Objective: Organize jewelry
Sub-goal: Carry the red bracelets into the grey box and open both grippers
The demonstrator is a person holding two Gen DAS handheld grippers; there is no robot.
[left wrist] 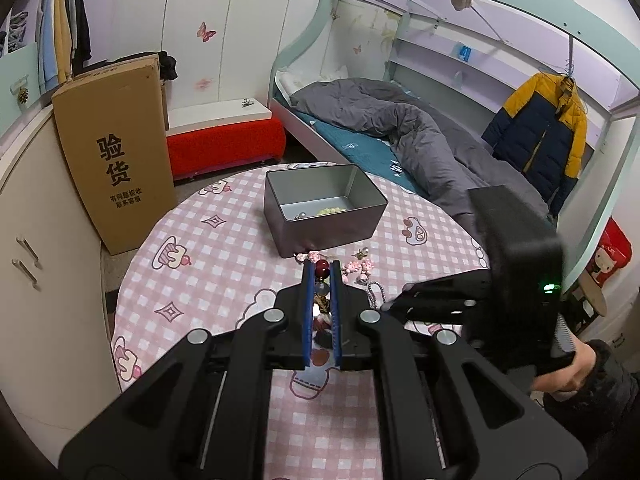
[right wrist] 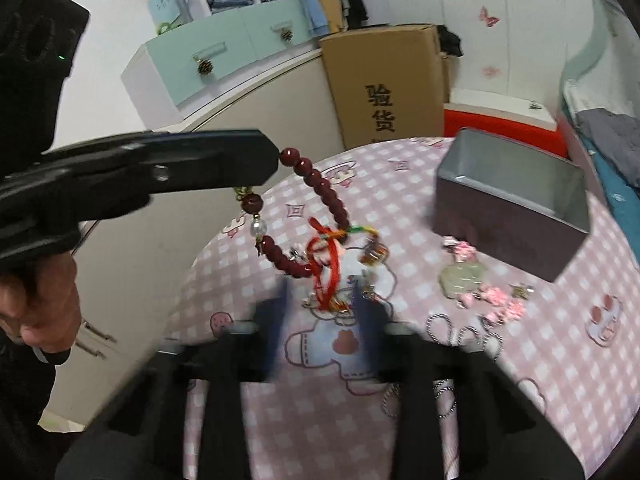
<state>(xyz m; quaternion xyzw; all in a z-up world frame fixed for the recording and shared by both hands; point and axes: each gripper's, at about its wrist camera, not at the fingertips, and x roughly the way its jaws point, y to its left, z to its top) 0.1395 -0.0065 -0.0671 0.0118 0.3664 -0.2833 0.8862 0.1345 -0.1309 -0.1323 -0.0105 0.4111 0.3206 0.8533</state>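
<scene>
My left gripper is shut on a dark red bead bracelet. In the right wrist view it enters from the left, and the bracelet hangs from it above the table with a red tassel and small charms. My right gripper is low under the tassel. Its blurred fingers stand apart and the tassel's end dangles just past their tips. From the side the right gripper points at the left one. A grey tin box sits open on the pink checked tablecloth, with pale green beads inside.
Pink flower charms, a pale jade pendant and silver ball chains lie loose on the cloth in front of the tin. A tall cardboard box leans by the cabinet at the left. A bed lies behind the table.
</scene>
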